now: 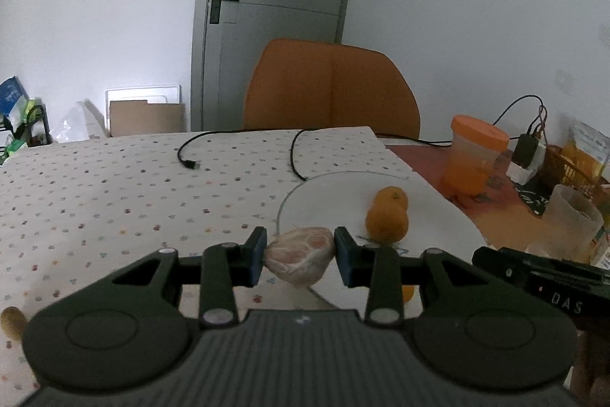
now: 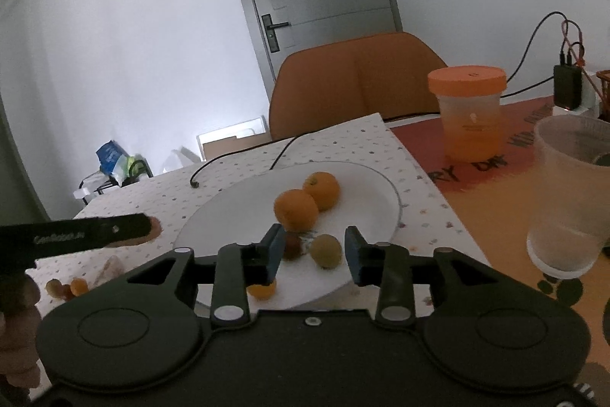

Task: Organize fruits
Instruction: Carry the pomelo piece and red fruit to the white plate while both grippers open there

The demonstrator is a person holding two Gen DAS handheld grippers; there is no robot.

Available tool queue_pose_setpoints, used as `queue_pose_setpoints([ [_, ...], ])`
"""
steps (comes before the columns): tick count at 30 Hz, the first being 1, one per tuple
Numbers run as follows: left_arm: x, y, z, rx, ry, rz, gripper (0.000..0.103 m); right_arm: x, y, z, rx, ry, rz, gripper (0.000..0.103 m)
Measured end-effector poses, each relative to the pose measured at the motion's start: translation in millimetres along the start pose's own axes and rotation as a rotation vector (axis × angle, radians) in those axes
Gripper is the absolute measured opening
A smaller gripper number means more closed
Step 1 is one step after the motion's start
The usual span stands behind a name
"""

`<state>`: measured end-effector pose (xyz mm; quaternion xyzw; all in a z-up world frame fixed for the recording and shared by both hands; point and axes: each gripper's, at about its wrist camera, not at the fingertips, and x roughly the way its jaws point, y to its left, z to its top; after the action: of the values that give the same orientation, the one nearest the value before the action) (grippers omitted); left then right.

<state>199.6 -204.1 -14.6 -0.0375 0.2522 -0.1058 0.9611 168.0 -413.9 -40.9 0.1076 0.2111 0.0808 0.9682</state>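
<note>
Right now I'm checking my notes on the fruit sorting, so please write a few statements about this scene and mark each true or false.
1. The left claw holds a peeled citrus piece. True.
2. The right claw is clamped on an orange. False: its pads stand apart, pressing on nothing; a small yellowish fruit sits between them on the plate.
3. Two oranges lie touching on the white plate. True.
4. The jar beside the plate has a blue lid. False: its lid is orange.
5. The plate rests on the spotted cloth. True.
</note>
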Motion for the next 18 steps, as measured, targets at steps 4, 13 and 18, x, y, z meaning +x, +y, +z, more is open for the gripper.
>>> queue_pose_setpoints([
  [4, 5.3, -2.5, 0.4, -0.007, 0.004, 0.001, 0.037, -1.6, -5.9, 0.0, 0.011, -0.001, -0.014, 0.037],
  [13, -3.0, 4.7, -2.0, -0.023, -0.016, 0.023, 0.049, -7.7, -8.1, 3.5, 0.007, 0.003, -0.025, 0.037],
  [18, -15.1, 21.9, -3.8, -0.041, -0.020, 0.056, 0.060, -6.1, -2.4, 3.3, 0.008, 0.008, -0.014, 0.042],
])
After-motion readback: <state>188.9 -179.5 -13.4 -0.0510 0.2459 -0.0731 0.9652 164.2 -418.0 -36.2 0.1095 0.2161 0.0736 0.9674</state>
